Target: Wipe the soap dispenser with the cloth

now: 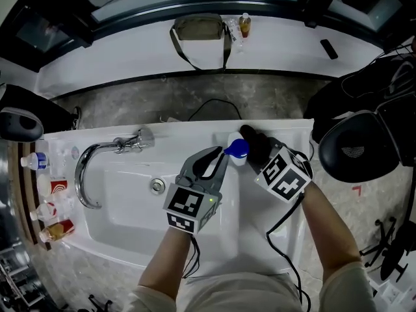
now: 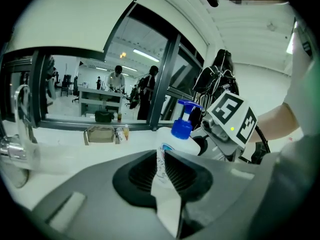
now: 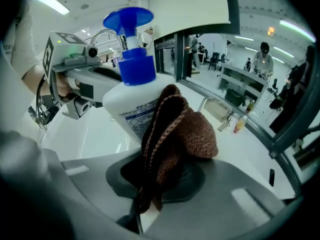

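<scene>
A white soap dispenser with a blue pump stands on the sink's back rim. In the left gripper view the dispenser rises just beyond the jaws. My left gripper is shut with nothing between its jaws, its tips right beside the bottle. My right gripper comes in from the right, shut on a brown knitted cloth. The cloth bunches over the right gripper's jaws and lies against the side of the dispenser. The left gripper shows behind the bottle there.
The white sink has a chrome faucet at the left and a drain. Small bottles and cups line the left edge. A bag lies on the far ledge. A black chair stands at the right.
</scene>
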The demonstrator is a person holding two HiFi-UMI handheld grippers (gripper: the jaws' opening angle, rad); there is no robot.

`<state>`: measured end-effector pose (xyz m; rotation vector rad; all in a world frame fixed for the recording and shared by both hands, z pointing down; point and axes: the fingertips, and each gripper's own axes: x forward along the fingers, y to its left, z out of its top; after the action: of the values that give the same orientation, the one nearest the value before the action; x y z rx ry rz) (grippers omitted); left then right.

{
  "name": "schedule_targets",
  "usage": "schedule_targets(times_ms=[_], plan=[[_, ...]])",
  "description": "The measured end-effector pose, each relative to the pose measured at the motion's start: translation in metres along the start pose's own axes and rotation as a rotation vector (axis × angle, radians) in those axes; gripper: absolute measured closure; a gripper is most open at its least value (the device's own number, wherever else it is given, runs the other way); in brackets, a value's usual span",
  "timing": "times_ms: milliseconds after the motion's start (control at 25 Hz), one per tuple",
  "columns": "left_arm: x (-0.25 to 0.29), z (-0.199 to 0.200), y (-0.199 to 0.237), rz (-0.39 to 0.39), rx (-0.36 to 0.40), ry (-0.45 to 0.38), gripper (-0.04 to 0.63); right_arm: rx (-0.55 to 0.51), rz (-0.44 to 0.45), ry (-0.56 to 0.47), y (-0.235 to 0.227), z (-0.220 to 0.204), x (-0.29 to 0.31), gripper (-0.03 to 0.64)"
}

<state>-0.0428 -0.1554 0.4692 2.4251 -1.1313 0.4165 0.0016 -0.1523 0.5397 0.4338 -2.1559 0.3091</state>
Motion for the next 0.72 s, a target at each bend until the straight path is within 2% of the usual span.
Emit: schedule_targets(times_ms=[280, 400, 480, 520, 600, 680, 720], plan=[[0.001, -0.001, 0.002, -0.002, 0.002, -0.005, 0.568, 0.013, 0.091, -0.009, 0.044, -0.012, -0.003, 0.538], [-0.001, -0.006, 0.001, 0.002, 0.024, 0.014, 0.568, 0.073, 0.146, -0.052, 0.059, -0.012, -0.008, 0.538], [-0.006, -0.004, 0.002, 0.028, 0.047, -0.021, 0.567, 0.132, 0.142, -0.083, 0.056, -0.014, -0.015, 0.538], [-0.009, -0.003, 0.001, 0.04, 0.054, -0.045, 0.529, 0.163, 0.134, -0.099, 0.052, -0.015, -0.018, 0.538], [-0.015, -0.002, -0.006, 0.059, 0.066, -0.099, 0.4, 0.222, 0.119, -0.127, 0.043, -0.018, -0.025, 0.538], [-0.015, -0.003, -0.013, 0.084, 0.072, -0.145, 0.348, 0.267, 0.101, -0.146, 0.036, -0.021, -0.03, 0.538], [-0.013, -0.004, -0.016, 0.096, 0.073, -0.16, 0.28, 0.285, 0.091, -0.153, 0.032, -0.023, -0.033, 0.538]])
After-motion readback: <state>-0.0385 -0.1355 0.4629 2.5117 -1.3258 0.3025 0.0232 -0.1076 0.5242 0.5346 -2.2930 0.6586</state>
